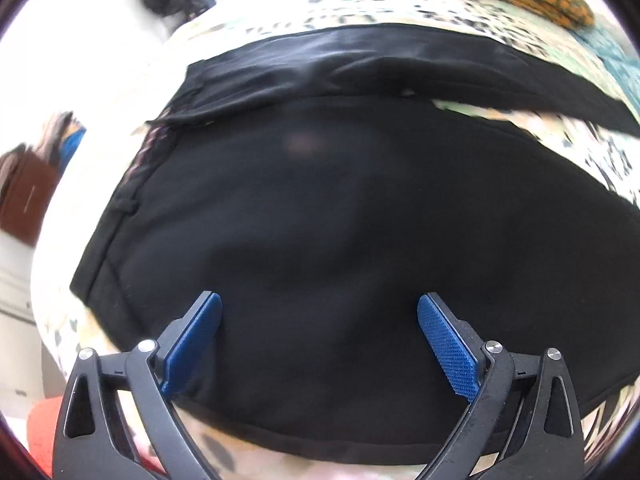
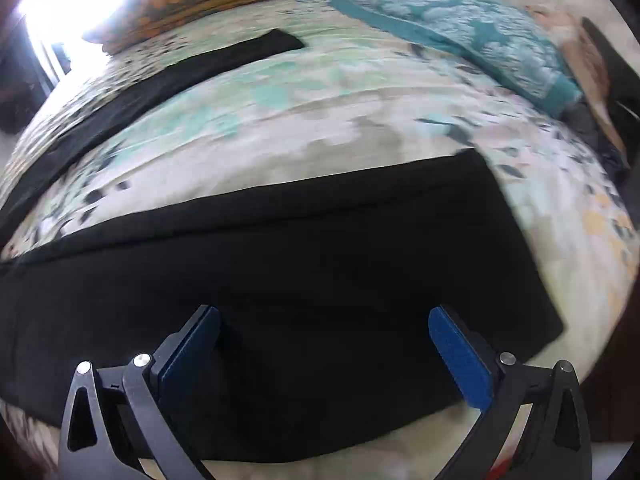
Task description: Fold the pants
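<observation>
Black pants [image 1: 320, 208] lie flat along the bed's near edge, legs spread apart on the bed [image 2: 320, 128]; no fold looks made yet. Left tool [image 1: 319, 316] and right tool [image 2: 324, 328] gape wide, holding nothing.

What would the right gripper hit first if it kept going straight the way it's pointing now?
Most likely the black pants on the bedspread. The right gripper is open with only cloth ahead, though the gap is unclear.

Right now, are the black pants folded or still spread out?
Spread, not yet folded: the black pants lie flat on the floral bedsheet, both legs extended apart.
</observation>
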`<state>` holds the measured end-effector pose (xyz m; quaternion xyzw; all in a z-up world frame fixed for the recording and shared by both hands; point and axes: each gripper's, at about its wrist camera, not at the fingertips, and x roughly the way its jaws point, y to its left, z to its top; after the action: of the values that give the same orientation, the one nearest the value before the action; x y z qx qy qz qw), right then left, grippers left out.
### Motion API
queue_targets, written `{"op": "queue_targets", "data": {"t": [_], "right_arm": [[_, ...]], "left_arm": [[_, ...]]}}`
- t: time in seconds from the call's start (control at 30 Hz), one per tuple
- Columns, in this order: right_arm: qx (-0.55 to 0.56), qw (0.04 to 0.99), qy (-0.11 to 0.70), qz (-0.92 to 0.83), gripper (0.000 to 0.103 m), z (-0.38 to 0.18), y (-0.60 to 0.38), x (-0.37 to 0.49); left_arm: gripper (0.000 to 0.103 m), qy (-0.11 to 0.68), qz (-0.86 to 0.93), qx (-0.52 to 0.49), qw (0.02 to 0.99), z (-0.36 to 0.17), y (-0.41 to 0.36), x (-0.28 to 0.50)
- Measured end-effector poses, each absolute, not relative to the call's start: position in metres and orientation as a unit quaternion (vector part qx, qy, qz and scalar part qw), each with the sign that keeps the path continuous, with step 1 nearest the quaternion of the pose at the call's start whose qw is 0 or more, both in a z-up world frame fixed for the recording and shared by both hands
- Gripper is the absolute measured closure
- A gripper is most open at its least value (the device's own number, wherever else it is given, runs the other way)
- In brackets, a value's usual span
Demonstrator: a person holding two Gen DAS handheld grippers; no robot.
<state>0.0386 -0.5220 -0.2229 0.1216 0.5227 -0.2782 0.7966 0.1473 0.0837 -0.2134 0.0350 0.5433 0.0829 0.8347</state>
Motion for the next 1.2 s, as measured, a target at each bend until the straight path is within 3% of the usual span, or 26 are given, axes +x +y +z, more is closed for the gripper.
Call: {"op": "queue_targets", "data": {"t": [0.13, 0.3, 0.43, 0.53, 0.67, 0.83, 0.97, 1.2], "right_arm": [[0.142, 0.840, 0.467, -0.235, 0.000, -0.197, -0.494, 0.042], [0.076, 0.857, 0.495, -0.121, 0.000, -0.213, -0.408, 0.081], [0.031, 0.854, 0.513, -0.084, 0.000, -0.233, -0.368, 0.084], [0.000, 0.863, 0.500, -0.072, 0.000, -0.237, -0.355, 0.083], [0.028, 0.864, 0.499, -0.063, 0.000, -0.243, -0.358, 0.085], [0.027, 0.872, 0.485, -0.059, 0.000, -0.245, -0.361, 0.082], [0.031, 0.877, 0.476, -0.059, 0.000, -0.247, -0.362, 0.082], [0.033, 0.881, 0.468, -0.058, 0.000, -0.249, -0.363, 0.082]], "left_arm": [[0.005, 0.512, 0.111, -0.047, 0.850, -0.191, 0.121, 0.163], [0.003, 0.573, 0.132, 0.024, 0.808, -0.223, 0.128, 0.189], [0.005, 0.563, 0.111, -0.005, 0.819, -0.206, 0.147, 0.176], [0.005, 0.518, 0.082, -0.041, 0.851, -0.173, 0.148, 0.196], [0.004, 0.480, 0.083, -0.017, 0.873, -0.151, 0.130, 0.268], [0.003, 0.525, 0.140, 0.067, 0.837, -0.225, 0.112, 0.342], [0.003, 0.508, 0.129, 0.042, 0.850, -0.228, 0.119, 0.329], [0.004, 0.481, 0.143, 0.041, 0.864, -0.179, 0.152, 0.313]]}}
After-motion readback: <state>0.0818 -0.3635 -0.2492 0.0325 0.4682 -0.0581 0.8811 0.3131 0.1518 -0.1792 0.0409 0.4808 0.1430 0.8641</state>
